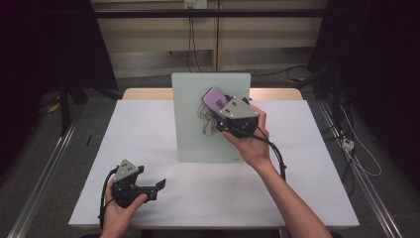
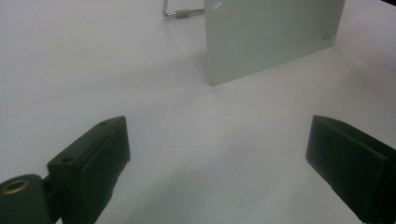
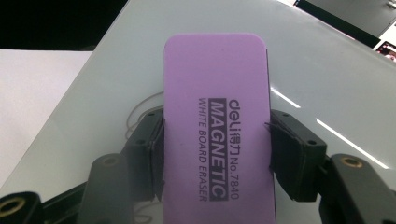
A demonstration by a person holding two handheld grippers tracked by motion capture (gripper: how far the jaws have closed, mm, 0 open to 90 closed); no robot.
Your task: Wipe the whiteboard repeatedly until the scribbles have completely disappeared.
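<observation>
Right tool (image 3: 215,154) gripping purple eraser (image 3: 217,126) lengthwise, against whiteboard (image 3: 327,88)

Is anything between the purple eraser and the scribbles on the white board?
Nothing visible. The right gripper holds the purple eraser right at the board, with the scribbles just beside and under it.

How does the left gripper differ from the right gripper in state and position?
The left gripper is open with nothing between its jaws, while the right gripper is shut on the purple eraser. The left gripper sits low over the white table; the right gripper is at the whiteboard, where scribbles show. Both are hand-held and have black jaws.
</observation>
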